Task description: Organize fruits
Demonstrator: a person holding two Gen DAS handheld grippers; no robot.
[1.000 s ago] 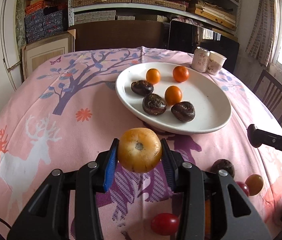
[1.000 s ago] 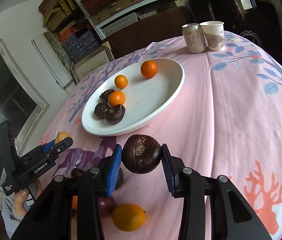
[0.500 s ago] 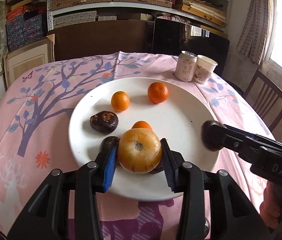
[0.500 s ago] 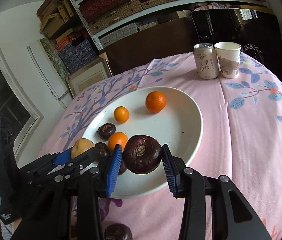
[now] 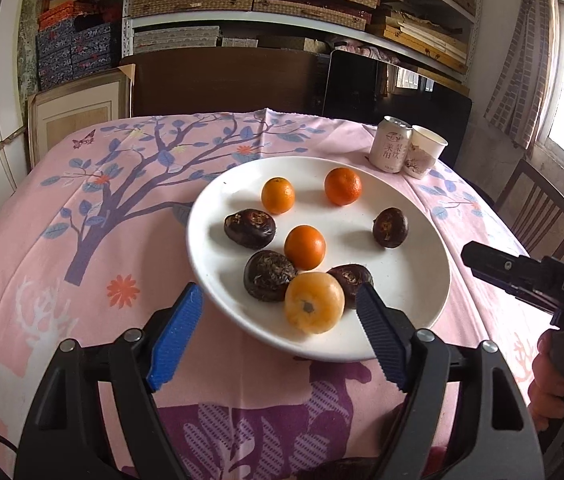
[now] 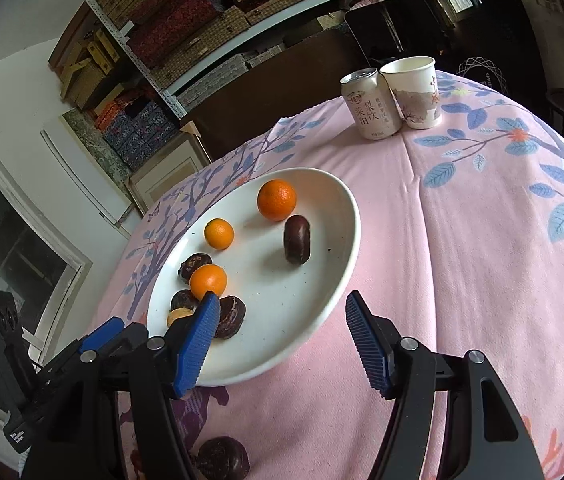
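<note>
Both tools gape wide and hold nothing: left tool at the plate's 6 o'clock edge by the yellow-orange fruit, right tool at its 4 o'clock rim.

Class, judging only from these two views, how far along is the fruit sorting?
Done: the white plate holds three oranges, four dark fruits and the yellow-orange fruit. In hand: nothing; the left gripper and right gripper are both open. Left: at least one dark fruit lies on the tablecloth.
</note>
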